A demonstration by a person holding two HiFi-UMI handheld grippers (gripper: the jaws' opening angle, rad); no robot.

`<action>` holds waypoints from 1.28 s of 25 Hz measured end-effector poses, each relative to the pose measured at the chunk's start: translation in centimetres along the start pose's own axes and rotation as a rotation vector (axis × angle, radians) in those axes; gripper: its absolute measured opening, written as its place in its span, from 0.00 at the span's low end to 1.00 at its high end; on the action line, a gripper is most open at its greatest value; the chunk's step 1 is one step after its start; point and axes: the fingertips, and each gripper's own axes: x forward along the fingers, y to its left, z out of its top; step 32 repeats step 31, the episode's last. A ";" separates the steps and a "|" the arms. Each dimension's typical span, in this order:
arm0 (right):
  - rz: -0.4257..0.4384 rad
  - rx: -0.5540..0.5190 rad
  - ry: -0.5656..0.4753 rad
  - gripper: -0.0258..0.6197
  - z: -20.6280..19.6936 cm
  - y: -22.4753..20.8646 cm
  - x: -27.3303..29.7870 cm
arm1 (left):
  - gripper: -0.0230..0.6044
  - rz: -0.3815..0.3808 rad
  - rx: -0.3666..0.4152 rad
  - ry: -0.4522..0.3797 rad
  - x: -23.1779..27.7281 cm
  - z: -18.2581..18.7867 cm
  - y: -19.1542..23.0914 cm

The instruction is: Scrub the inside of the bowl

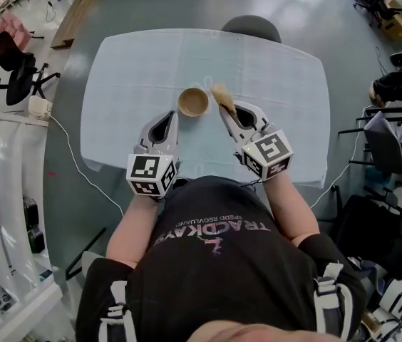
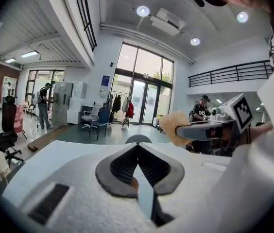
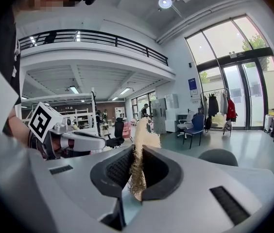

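A small wooden bowl [image 1: 193,102] stands upright on the pale blue table [image 1: 130,70], near its middle. My right gripper [image 1: 224,110] is just right of the bowl, shut on a tan fibrous scrubber [image 1: 222,95] that sticks out past the jaws at about rim height. In the right gripper view the scrubber [image 3: 139,159] is pinched between the dark pads [image 3: 159,171]. My left gripper [image 1: 172,115] hovers just left of and nearer than the bowl, shut with nothing in it. The left gripper view shows its jaws [image 2: 138,147] meeting, with the scrubber [image 2: 175,127] off to the right.
A grey chair [image 1: 251,27] is tucked in at the table's far side. A white cable [image 1: 80,166] runs along the floor on the left. Office chairs [image 1: 14,70] stand to the left, more furniture [image 1: 386,141] to the right. People [image 2: 43,106] stand far off in the hall.
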 end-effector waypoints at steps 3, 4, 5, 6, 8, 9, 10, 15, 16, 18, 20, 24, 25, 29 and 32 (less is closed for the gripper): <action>0.000 0.000 0.006 0.09 -0.3 -0.1 0.1 | 0.06 0.002 -0.002 0.004 0.1 -0.2 0.0; 0.000 0.001 0.009 0.09 -0.4 -0.1 0.1 | 0.06 0.002 -0.002 0.005 0.1 -0.3 0.0; 0.000 0.001 0.012 0.09 -0.5 -0.1 0.1 | 0.06 0.003 -0.002 0.005 0.1 -0.3 0.0; 0.000 0.002 0.014 0.09 -0.5 -0.2 0.2 | 0.06 0.003 -0.002 0.006 0.2 -0.3 0.0; 0.001 0.005 0.016 0.09 -0.6 -0.2 0.2 | 0.06 0.003 -0.004 0.009 0.2 -0.4 -0.1; 0.001 0.007 0.017 0.09 -0.7 -0.3 0.2 | 0.06 0.003 -0.005 0.010 0.2 -0.5 -0.1; 0.001 0.008 0.018 0.09 -0.7 -0.3 0.2 | 0.06 0.003 -0.005 0.011 0.3 -0.6 -0.1; 0.006 0.005 0.021 0.09 -0.7 -0.4 0.2 | 0.06 0.003 -0.004 0.011 0.3 -0.5 -0.1; 0.006 0.005 0.021 0.09 -0.7 -0.4 0.3 | 0.06 0.003 -0.003 0.011 0.4 -0.4 -0.1; 0.008 0.003 0.021 0.09 -0.6 -0.4 0.3 | 0.06 0.003 -0.001 0.010 0.4 -0.4 0.0; 0.010 0.002 0.022 0.09 -0.6 -0.3 0.4 | 0.06 0.003 -0.001 0.010 0.3 -0.4 0.0; 0.015 0.001 0.024 0.09 -0.8 -0.4 0.3 | 0.06 0.003 -0.003 0.015 0.5 -0.6 -0.3; 0.016 0.001 0.024 0.09 -0.9 -0.4 0.3 | 0.06 0.003 -0.003 0.015 0.5 -0.7 -0.3; 0.017 -0.002 0.024 0.09 -0.9 -0.4 0.4 | 0.06 0.003 -0.001 0.016 0.4 -0.7 -0.2; 0.018 -0.003 0.023 0.09 -0.8 -0.3 0.4 | 0.06 0.003 0.000 0.015 0.4 -0.7 -0.2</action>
